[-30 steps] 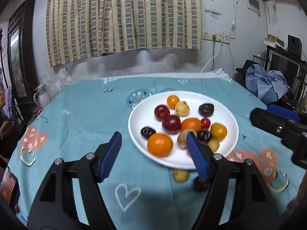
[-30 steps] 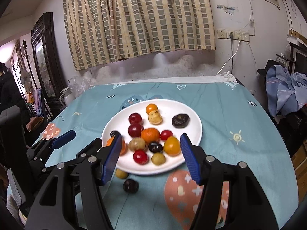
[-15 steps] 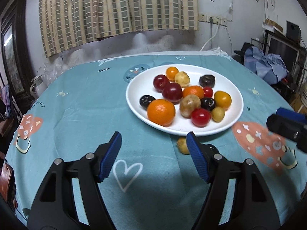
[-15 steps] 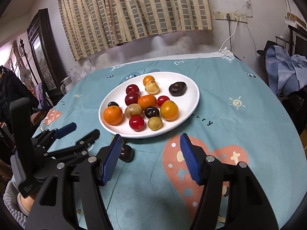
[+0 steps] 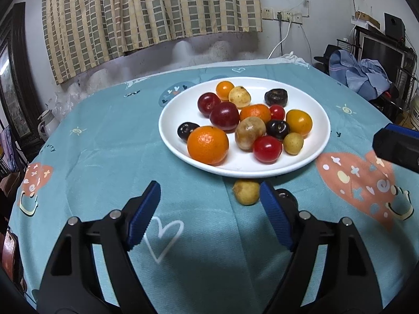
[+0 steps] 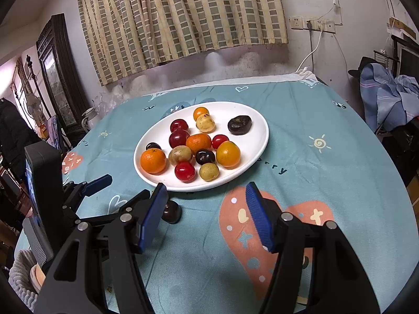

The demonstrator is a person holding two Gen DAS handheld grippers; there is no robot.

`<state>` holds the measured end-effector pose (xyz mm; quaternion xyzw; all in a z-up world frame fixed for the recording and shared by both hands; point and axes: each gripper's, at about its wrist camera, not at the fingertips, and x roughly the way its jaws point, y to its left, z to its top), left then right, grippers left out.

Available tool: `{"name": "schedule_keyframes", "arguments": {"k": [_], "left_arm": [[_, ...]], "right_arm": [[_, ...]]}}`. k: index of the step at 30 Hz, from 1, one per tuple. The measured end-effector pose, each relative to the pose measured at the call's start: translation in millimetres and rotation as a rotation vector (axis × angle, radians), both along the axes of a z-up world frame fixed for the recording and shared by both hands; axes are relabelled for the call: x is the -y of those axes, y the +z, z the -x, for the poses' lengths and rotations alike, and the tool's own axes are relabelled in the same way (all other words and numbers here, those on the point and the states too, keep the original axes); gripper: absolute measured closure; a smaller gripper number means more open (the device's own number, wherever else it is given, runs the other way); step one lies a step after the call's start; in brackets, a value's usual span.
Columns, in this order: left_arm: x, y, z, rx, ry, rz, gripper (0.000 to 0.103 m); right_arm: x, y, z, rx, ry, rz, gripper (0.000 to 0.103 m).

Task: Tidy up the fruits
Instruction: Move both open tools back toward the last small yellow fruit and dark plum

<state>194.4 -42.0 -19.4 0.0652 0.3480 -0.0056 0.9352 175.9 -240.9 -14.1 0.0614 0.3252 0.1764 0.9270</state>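
Left gripper (image 5: 209, 204) hangs over the teal tablecloth (image 5: 104, 136) just short of the white plate (image 5: 320, 120); its jaws have just been opening further and stand spread, with only bare cloth between the blue pads. Right gripper (image 6: 207, 206) is likewise spread, nothing between its pads, over the pink heart print (image 6: 288, 225) in front of the plate.

Plate carries the pile of fruit — a large orange (image 5: 207, 145) nearest the left camera, red plums, a red cherry tomato (image 5: 267, 149), yellow-brown round fruits, dark plums.

Two fruits lie off the plate on the cloth, just beside its near rim:
- yellow fruit (image 5: 246, 192): clear in the left wrist view, just beside the tip of that gripper's right finger. Right wrist view does not show it — that gripper's own left finger covers the spot.
- dark plum (image 6: 171, 212): clear in the right wrist view, beside the right gripper's left finger and outside its jaws. In the left wrist view only a dark sliver (image 5: 286, 196) peeks from behind the left gripper's right finger.

Right wrist view alone shows the whole left gripper from the side, plus a sleeve cuff (image 6: 22, 280) at the lower left edge. Left wrist view catches only one finger of the right gripper at its right edge.
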Motion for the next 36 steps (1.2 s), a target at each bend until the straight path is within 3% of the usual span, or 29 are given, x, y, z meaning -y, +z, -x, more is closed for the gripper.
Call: {"name": "schedule_keyframes", "arguments": {"k": [3, 10, 13, 17, 21, 22, 23, 26, 28, 30, 31, 32, 34, 36], "left_arm": [[-3, -7, -6, -0.042, -0.002, 0.007, 0.022], [-40, -10, -13, -0.086, 0.103, 0.068, 0.022], [-38, -5, -10, -0.078, 0.049, 0.144, 0.022], [-8, -13, -11, -0.088, -0.036, 0.066, 0.022], [3, -18, -24, -0.119, -0.046, 0.037, 0.022], [3, -19, -28, -0.122, -0.035, 0.036, 0.018], [-1, -20, -34, -0.128, -0.018, 0.05, 0.011], [-15, -24, -38, -0.168, -0.009, 0.125, 0.009], [-21, -20, -25, -0.155, 0.002, 0.082, 0.009], [-28, -15, -12, -0.122, 0.045, -0.021, 0.009], [-36, -14, -9, -0.105, 0.111, -0.08, 0.012], [-42, -13, -8, -0.104, 0.129, -0.073, 0.013], [-52, -6, -4, -0.097, 0.088, 0.058, 0.012], [-46, -2, -2, -0.073, 0.051, 0.068, 0.012]], "right_arm": [[2, 0, -1, -0.003, -0.002, -0.001, 0.04], [9, 0, -3, -0.012, -0.017, -0.018, 0.04], [13, 1, -3, -0.014, -0.023, -0.032, 0.04], [14, 2, -3, -0.013, -0.023, -0.035, 0.04], [13, 2, -3, -0.015, -0.02, -0.032, 0.04], [12, 2, -3, -0.016, -0.019, -0.03, 0.04], [12, 1, -3, -0.02, -0.019, -0.028, 0.04], [11, 1, -4, -0.026, -0.019, -0.029, 0.04], [13, 1, -5, -0.026, -0.023, -0.032, 0.04], [15, 1, -5, -0.029, -0.026, -0.043, 0.04], [15, 1, -5, -0.031, -0.025, -0.045, 0.04], [15, 0, -6, -0.032, -0.025, -0.044, 0.04], [13, 0, -5, -0.03, -0.019, -0.038, 0.04], [10, 0, -5, -0.028, -0.011, -0.029, 0.04]]}}
